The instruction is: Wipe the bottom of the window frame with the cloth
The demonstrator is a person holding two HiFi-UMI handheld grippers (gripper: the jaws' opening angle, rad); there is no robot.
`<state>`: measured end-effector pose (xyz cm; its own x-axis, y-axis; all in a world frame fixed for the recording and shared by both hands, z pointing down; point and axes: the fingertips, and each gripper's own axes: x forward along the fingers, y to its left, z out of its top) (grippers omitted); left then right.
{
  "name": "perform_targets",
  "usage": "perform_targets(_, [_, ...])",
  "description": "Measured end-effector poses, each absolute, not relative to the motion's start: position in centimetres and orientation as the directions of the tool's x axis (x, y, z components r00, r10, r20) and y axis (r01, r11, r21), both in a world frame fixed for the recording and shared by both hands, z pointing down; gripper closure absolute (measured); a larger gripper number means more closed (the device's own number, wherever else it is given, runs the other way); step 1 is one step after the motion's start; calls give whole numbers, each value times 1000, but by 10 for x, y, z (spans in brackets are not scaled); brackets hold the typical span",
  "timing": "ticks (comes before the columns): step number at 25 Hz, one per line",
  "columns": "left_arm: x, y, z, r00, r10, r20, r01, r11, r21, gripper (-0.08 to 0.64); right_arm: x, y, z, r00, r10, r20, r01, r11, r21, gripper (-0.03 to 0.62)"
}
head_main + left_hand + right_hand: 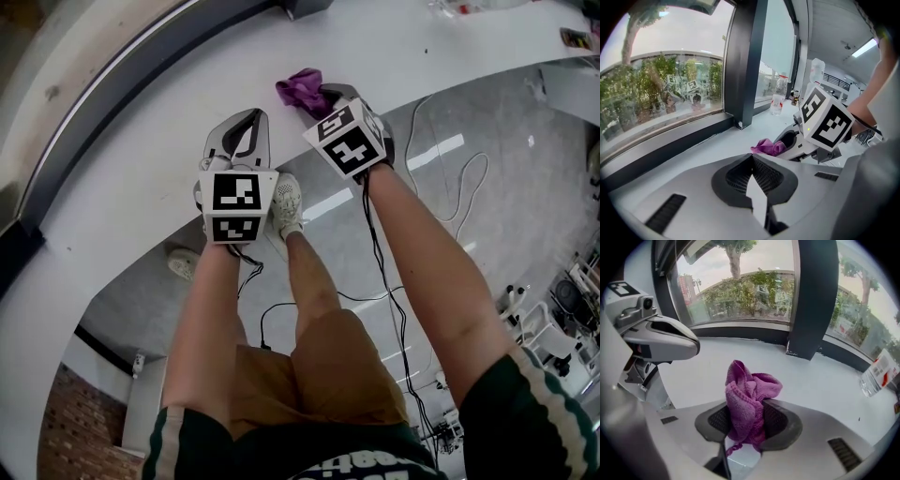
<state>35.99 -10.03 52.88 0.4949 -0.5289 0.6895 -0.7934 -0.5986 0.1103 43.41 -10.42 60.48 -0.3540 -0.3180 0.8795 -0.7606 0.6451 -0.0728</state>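
Right hand-held gripper (744, 423) pinches the bunched purple cloth (749, 394) over the white window ledge (825, 380), near its room-side edge and apart from the dark window frame (740, 332) along the far edge. Left hand-held gripper (751, 159) is just beside it, jaws pressed together on nothing.

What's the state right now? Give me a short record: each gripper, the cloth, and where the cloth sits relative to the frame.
left gripper: jaws together, nothing between them
right gripper: shut on the cloth
cloth: purple, bunched, sticking out past the jaws
window frame: dark bottom rail beyond the cloth, apart from it
sill: white, both grippers over it
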Motion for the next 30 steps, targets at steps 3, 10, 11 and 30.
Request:
perform_targets(3, [356,-96,530,498,-527,689,-790,-604,110,551,433,-105,607,-332,-319,888,-789,609,-76,431])
perform_targets(10, [335,-93,530,504,-532,680,-791,-600,117,551,433,-104,607,-267,-355,896,-844,534,-40,431])
perform_targets(11, [329,-92,530,501,-533,681,-793,-597,116,551,431,-104,606,-259,-359,897,-847,531,-32,431])
perform_targets(30, [231,-69,506,435,-576,692,-824,-564,48,551,338,-83,606,-212,-389,896,-851,524,26,431])
